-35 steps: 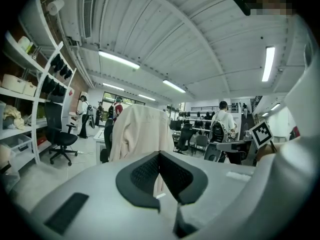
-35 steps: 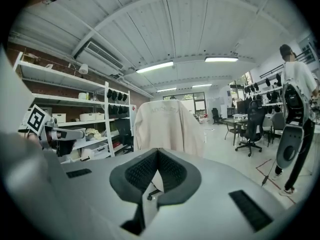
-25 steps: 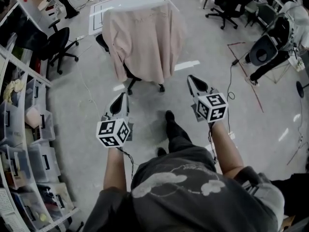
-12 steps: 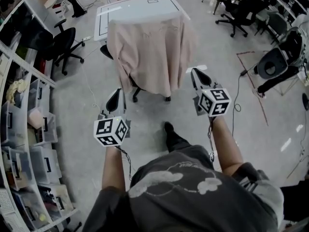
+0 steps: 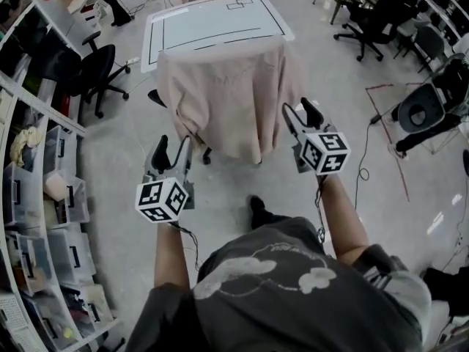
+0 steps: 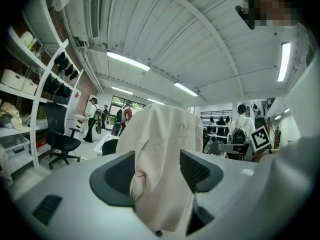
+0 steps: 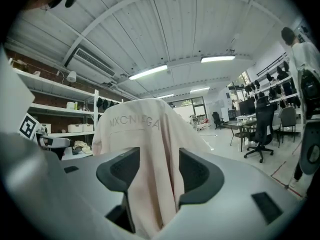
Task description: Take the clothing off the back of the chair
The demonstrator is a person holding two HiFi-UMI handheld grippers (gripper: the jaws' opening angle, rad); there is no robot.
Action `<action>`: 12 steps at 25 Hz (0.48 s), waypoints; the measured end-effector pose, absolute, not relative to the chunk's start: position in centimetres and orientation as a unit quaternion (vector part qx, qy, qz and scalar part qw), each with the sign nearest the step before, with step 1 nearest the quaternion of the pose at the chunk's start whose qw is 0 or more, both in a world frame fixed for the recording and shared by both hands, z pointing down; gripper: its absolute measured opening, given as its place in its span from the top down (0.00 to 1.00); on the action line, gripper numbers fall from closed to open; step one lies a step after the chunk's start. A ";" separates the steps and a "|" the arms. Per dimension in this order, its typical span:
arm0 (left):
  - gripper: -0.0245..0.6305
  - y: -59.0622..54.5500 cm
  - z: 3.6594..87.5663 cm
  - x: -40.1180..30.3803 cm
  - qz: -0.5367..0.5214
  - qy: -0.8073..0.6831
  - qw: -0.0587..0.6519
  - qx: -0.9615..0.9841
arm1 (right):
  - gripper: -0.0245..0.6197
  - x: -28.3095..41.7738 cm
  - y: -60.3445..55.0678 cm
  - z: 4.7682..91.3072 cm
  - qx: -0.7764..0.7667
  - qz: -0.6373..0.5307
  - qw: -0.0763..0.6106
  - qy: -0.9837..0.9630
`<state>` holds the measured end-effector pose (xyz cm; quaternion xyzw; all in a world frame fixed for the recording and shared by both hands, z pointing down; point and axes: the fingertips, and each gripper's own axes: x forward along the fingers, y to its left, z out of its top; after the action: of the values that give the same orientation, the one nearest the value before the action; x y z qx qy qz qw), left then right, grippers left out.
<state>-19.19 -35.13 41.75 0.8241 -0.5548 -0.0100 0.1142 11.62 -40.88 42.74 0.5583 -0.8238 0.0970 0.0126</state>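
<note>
A beige garment (image 5: 223,94) hangs over the back of a wheeled office chair (image 5: 156,97) and hides most of it. My left gripper (image 5: 174,147) is just short of the garment's lower left hem, and its jaws are opening. My right gripper (image 5: 299,111) is beside the garment's right edge, its jaws opening too. In the left gripper view the garment (image 6: 160,154) shows through the gap of the left gripper (image 6: 157,171), still ahead of the pads. The right gripper view shows the same: the garment (image 7: 145,149) lies beyond the right gripper (image 7: 155,176). Neither gripper holds anything.
A white table (image 5: 212,24) stands right behind the chair. Shelving with bins (image 5: 44,160) runs along the left, with a black office chair (image 5: 95,64) near it. More chairs (image 5: 421,112) and a floor cable (image 5: 363,167) are on the right. The person's foot (image 5: 256,205) is below.
Both grippers have moved forward to the draped chair, which now looms larger. Their jaws, shut in the earlier frames, now stand apart.
</note>
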 end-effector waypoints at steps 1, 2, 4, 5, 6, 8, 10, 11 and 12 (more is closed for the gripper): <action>0.53 -35.6 41.8 -19.1 -0.011 -0.553 0.117 0.825 | 0.59 11.8 -41.4 42.7 0.559 0.097 0.011 -0.823; 0.47 -36.1 41.9 -19.0 -0.012 -0.552 0.120 0.825 | 0.55 11.9 -42.0 42.7 0.559 0.098 0.010 -0.823; 0.40 -37.1 42.0 -18.7 -0.013 -0.555 0.122 0.823 | 0.45 12.0 -43.0 42.8 0.554 0.103 0.006 -0.826; 0.36 -37.5 42.0 -18.6 -0.013 -0.557 0.121 0.821 | 0.40 11.9 -43.6 42.8 0.551 0.106 0.006 -0.828; 0.33 -38.0 41.9 -18.6 -0.014 -0.559 0.120 0.820 | 0.38 11.8 -44.1 42.9 0.547 0.110 0.007 -0.830; 0.31 -38.7 41.7 -18.7 -0.019 -0.563 0.118 0.818 | 0.35 11.5 -45.1 42.9 0.539 0.117 0.009 -0.834; 0.29 -39.4 41.6 -18.7 -0.020 -0.565 0.117 0.816 | 0.34 11.2 -46.1 42.8 0.533 0.117 0.010 -0.838; 0.28 -39.8 41.6 -18.6 -0.018 -0.566 0.116 0.816 | 0.34 11.0 -46.7 42.6 0.531 0.115 0.012 -0.839; 0.27 -40.2 41.5 -18.6 -0.017 -0.567 0.114 0.815 | 0.34 10.9 -47.3 42.5 0.530 0.113 0.014 -0.841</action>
<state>-18.59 -40.22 41.46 0.8155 -0.5672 -0.0174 0.1136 10.86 -47.31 42.52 0.5296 -0.8405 0.1130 0.0136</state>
